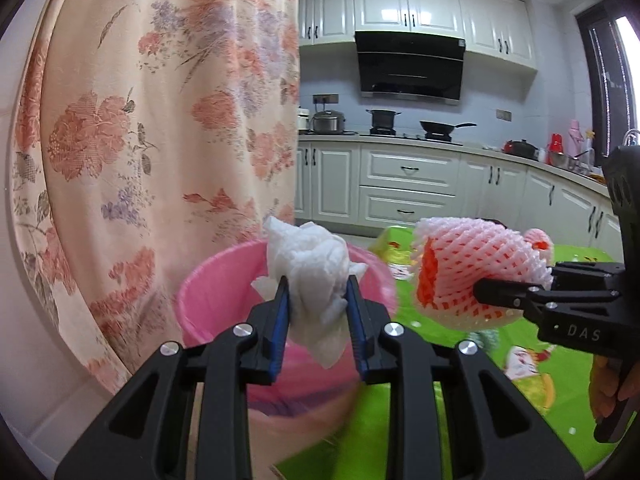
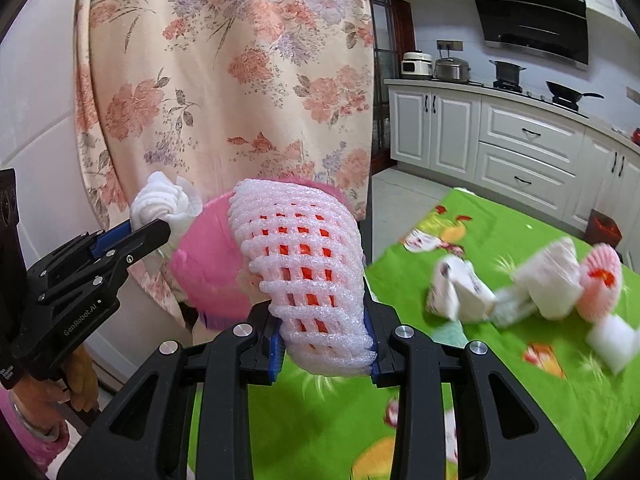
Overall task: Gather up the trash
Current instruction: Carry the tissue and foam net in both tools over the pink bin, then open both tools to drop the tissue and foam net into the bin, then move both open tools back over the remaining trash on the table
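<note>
**Two pieces of trash held beside the pink bucket**

At the far left, a floral curtain (image 1: 160, 120) is seen hanging down to the table's edge. Just in front of it a pink bucket (image 1: 208, 280) is stood on the green patterned tablecloth (image 1: 400, 420). The left gripper (image 1: 318, 312) is held in front of the bucket's rim, its blue-padded fingers (image 1: 280, 320) closed narrowly on a crumpled white paper towel (image 1: 312, 272), which is pinched between them and sticks out above and below the pads.

To the right of it, the right gripper (image 2: 326, 340) is clamped on a white foam fruit net (image 2: 308, 264) with orange showing through its mesh; the net is gripped at its lower end and raised in front of the bucket (image 2: 208, 264). In the right wrist view the left gripper (image 2: 152, 228) and its towel (image 2: 160, 200) are seen to the net's left.

Further right on the tablecloth (image 2: 520, 400), more trash is left lying, blurred: crumpled white wrappers (image 2: 456, 284), another foam net (image 2: 600, 280) and a white block (image 2: 612, 340). White kitchen cabinets (image 1: 408, 176) are visible beyond.
</note>
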{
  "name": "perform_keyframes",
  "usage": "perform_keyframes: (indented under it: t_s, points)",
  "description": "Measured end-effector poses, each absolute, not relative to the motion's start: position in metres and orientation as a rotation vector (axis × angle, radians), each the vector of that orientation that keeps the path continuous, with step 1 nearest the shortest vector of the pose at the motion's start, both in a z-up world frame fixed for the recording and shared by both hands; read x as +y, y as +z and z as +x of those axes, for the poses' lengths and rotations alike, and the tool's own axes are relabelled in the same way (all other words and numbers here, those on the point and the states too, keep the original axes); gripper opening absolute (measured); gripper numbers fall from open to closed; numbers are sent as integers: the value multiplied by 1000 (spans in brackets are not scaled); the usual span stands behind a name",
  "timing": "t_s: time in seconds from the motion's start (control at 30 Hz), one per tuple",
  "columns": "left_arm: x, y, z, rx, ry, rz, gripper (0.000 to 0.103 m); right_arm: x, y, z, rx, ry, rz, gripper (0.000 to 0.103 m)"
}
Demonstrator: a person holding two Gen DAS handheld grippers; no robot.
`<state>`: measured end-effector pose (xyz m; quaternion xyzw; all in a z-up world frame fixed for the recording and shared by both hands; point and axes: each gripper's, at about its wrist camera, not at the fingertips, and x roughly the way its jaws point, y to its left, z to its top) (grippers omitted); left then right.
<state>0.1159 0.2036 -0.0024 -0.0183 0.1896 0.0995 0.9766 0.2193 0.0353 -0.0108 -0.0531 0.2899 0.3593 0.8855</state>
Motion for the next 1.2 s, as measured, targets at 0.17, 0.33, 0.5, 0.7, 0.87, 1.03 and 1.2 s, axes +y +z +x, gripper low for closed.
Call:
perform_keyframes:
  t_s: [0.17,0.33,0.5,0.7,0.87,1.03,1.2]
  points:
    - [233,-7,144,413,220,-58,27,65,-7,248,636,767,-91,32]
    - [260,-9,165,432,237,-124,30,94,-3,264,641,777,-118,33]
    - [279,-12,179,457,281,-140,45,118,-5,279,661,793,-159,44]
    - [299,-18,169,451,340,-168,65,106,-11,283,660,811,-118,66]
    - [287,-19,153,432,357,-153,83,81,-11,276,639,824,-65,68]
    - [263,-17,137,402,339,-187,96,41,-17,257,609,794,-22,68]
    - [220,-22,130,395,290,-190,98,-18,-37,236,590,713,28,68]
